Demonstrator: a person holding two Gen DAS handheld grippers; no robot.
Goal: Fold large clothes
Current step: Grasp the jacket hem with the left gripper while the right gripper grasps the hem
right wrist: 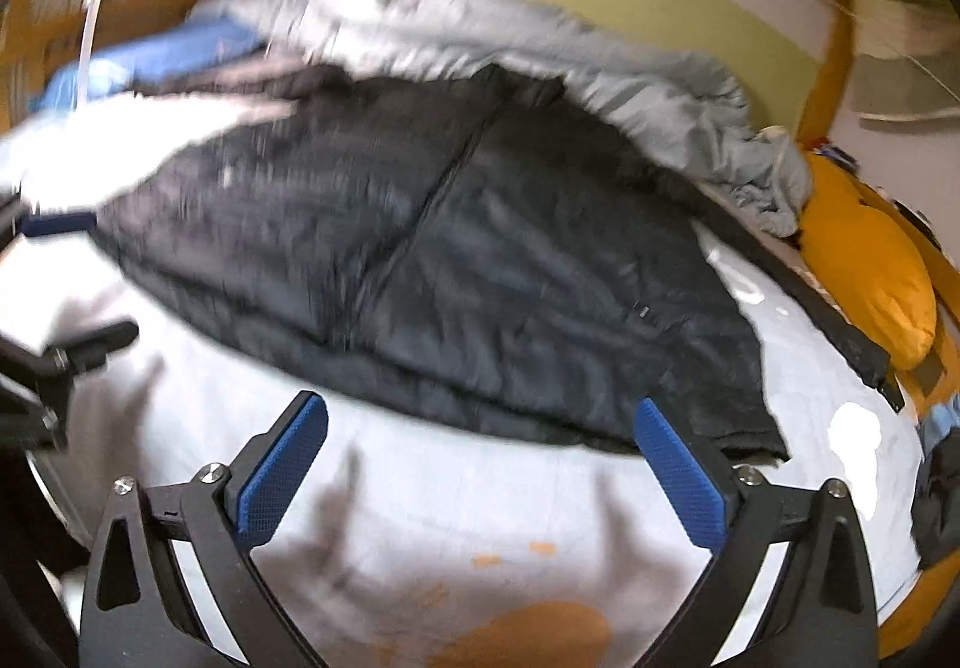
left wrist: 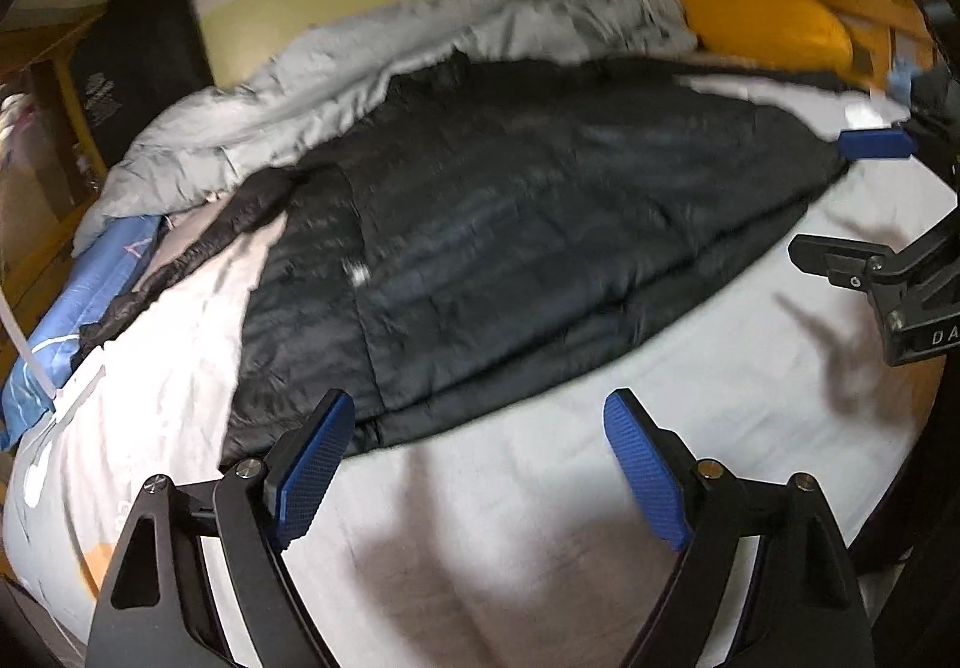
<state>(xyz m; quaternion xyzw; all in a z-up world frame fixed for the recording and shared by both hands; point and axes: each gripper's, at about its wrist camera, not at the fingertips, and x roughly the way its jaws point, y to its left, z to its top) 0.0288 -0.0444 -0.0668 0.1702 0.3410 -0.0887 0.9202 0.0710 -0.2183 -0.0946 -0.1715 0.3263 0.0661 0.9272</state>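
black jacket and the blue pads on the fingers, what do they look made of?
Black jacket: looks like quilted, padded synthetic shell, probably nylon or polyester; stitched channels and a faint sheen show, though motion blur leaves the weave unclear. Blue pads on the fingers: likely moulded rubber or plastic, matte, with a fine cross-hatched grip texture; which of the two cannot be told.

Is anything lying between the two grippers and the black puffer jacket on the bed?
Nothing visible: only bare bed sheet separates the left gripper and right gripper from the black puffer jacket's near hem.
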